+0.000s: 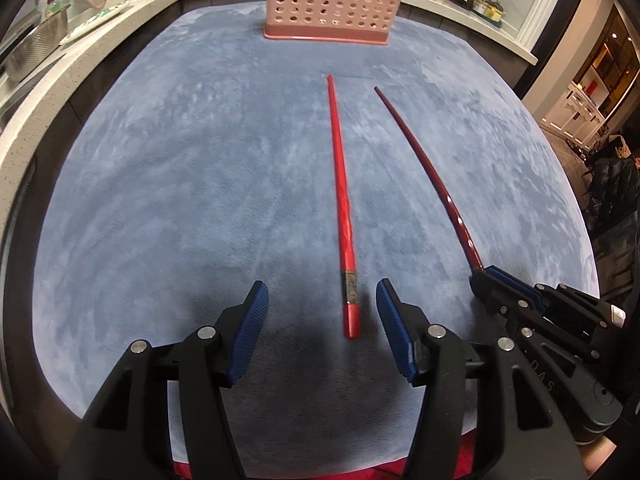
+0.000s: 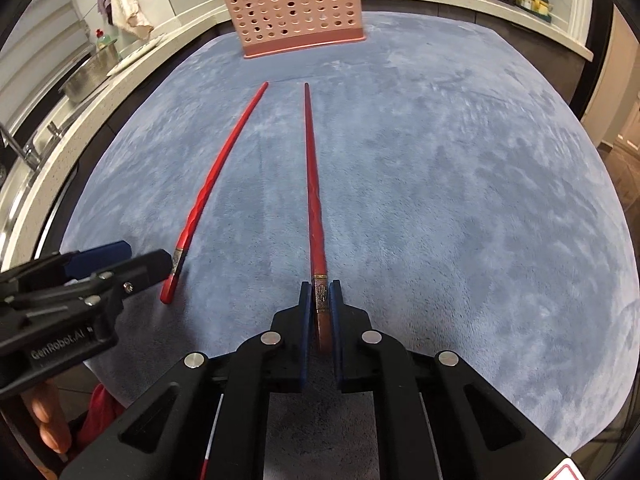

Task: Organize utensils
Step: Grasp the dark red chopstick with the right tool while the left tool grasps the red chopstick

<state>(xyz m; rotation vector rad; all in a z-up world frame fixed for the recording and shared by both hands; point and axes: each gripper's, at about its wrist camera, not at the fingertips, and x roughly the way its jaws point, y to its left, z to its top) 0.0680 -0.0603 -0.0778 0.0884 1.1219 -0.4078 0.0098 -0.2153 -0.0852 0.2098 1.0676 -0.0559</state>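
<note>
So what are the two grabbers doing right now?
Left gripper: open around the bright red chopstick, not gripping.
Right gripper: shut on the dark red chopstick.

The left gripper (image 1: 322, 300) hangs over a blue-grey cloth (image 1: 180, 184), its blue pads apart on either side of the thick end of a bright red chopstick (image 1: 340, 200), not touching it. This chopstick lies on the cloth, pointing away toward a pink perforated basket (image 1: 332, 4) at the far edge. To the right, the right gripper (image 1: 486, 274) is clamped on the end of a darker red chopstick (image 1: 432, 172)
</note>
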